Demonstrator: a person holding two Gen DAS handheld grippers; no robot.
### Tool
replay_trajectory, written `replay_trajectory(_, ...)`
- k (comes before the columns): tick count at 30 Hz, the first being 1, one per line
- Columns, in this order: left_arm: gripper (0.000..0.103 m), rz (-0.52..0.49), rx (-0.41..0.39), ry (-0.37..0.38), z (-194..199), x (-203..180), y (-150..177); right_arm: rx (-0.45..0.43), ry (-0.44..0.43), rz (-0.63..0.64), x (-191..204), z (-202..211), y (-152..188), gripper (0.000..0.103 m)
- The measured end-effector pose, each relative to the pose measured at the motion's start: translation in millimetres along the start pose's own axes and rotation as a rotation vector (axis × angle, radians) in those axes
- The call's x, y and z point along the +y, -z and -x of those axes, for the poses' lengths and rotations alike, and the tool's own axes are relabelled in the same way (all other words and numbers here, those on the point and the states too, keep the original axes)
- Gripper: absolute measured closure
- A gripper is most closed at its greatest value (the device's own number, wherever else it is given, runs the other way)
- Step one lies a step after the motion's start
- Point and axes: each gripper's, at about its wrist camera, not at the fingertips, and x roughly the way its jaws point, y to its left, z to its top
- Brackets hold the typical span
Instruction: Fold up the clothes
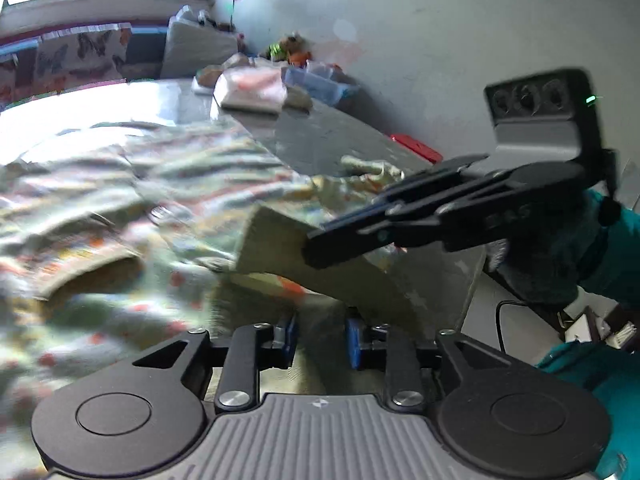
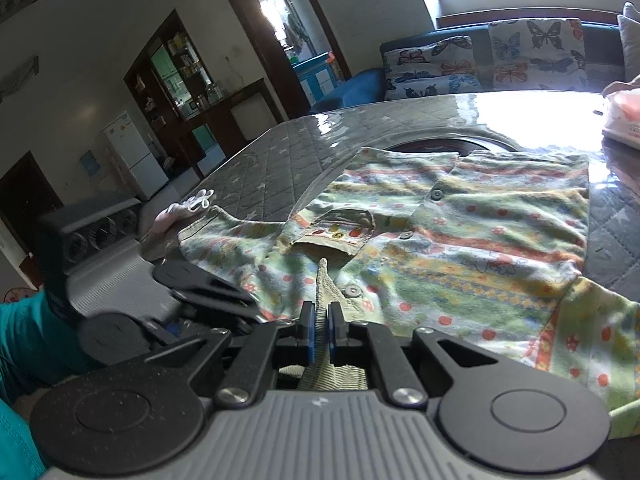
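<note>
My left black two-finger gripper [image 1: 321, 342]: fingers parted. My right black two-finger gripper [image 2: 320, 334]: blue-padded fingers pinched together; teal sleeves visible.

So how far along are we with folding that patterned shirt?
Early stage. Done: the green patterned button-up shirt lies spread on the grey quilted star-print table. In hand: the right gripper is shut on a ribbed olive edge of the shirt; the left gripper has its jaws apart around fabric, and the blur hides whether it grips. Left: no finished fold shows yet, so every fold remains.
</note>
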Motion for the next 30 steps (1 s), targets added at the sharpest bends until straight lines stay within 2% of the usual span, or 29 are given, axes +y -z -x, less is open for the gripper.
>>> replay_trajectory(4,0.076,0.033,-0.047,-0.096,32,16,4,0.005,0.006,0.000,-1,-2,2,0.097)
replay_trajectory(6,0.076,0.061,-0.036,-0.112,34,23,8,0.005,0.007,0.003,-1,-3,2,0.097)
replay_trajectory(11,0.075,0.013,0.029,-0.062,10,15,14,0.014,0.012,0.024,3,-5,2,0.097)
replay_trajectory(15,0.072,-0.021,0.047,-0.044,5,8,17,0.047,0.003,0.063,11,-13,4,0.097)
replay_trajectory(25,0.066,-0.080,0.029,-0.005,30,-1,25,0.166,-0.056,0.099,21,-50,18,0.092)
replay_trajectory(30,0.061,-0.074,-0.014,-0.038,53,6,19,0.162,-0.075,0.086,20,-44,18,0.091)
